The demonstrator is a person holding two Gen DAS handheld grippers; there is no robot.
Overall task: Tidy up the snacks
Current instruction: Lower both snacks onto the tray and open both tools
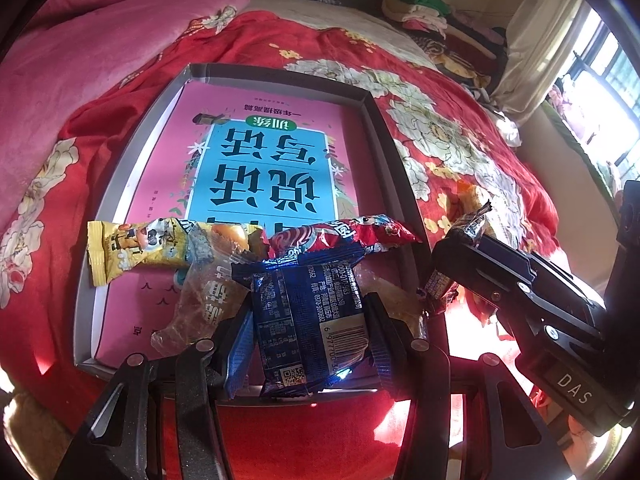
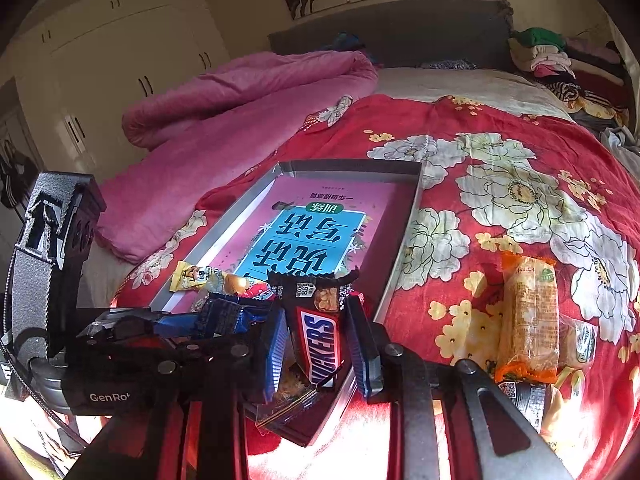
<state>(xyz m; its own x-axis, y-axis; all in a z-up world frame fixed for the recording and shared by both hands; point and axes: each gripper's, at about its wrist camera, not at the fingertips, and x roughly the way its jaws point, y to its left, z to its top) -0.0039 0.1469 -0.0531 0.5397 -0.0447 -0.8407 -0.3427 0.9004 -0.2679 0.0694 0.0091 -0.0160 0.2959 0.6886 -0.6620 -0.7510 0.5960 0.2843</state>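
A blue snack packet [image 1: 308, 320] sits between the fingers of my left gripper [image 1: 310, 340], which is shut on it above the near end of the grey tray [image 1: 384, 128]. In the tray lie a yellow packet [image 1: 136, 248], a red packet [image 1: 360, 232] and a clear packet [image 1: 200, 304] on a pink book [image 1: 260, 160]. My right gripper [image 2: 320, 350] is shut on a Snickers bar [image 2: 320, 336], held upright over the tray's near right corner [image 2: 404, 240]. In the left wrist view the right gripper [image 1: 448, 260] comes in from the right.
The tray rests on a red flowered bedspread [image 2: 500, 200]. An orange-wrapped snack [image 2: 528, 320] and other packets lie on the bedspread right of the tray. A pink quilt [image 2: 240, 100] is heaped at the left, with folded clothes [image 2: 552, 52] at the far right.
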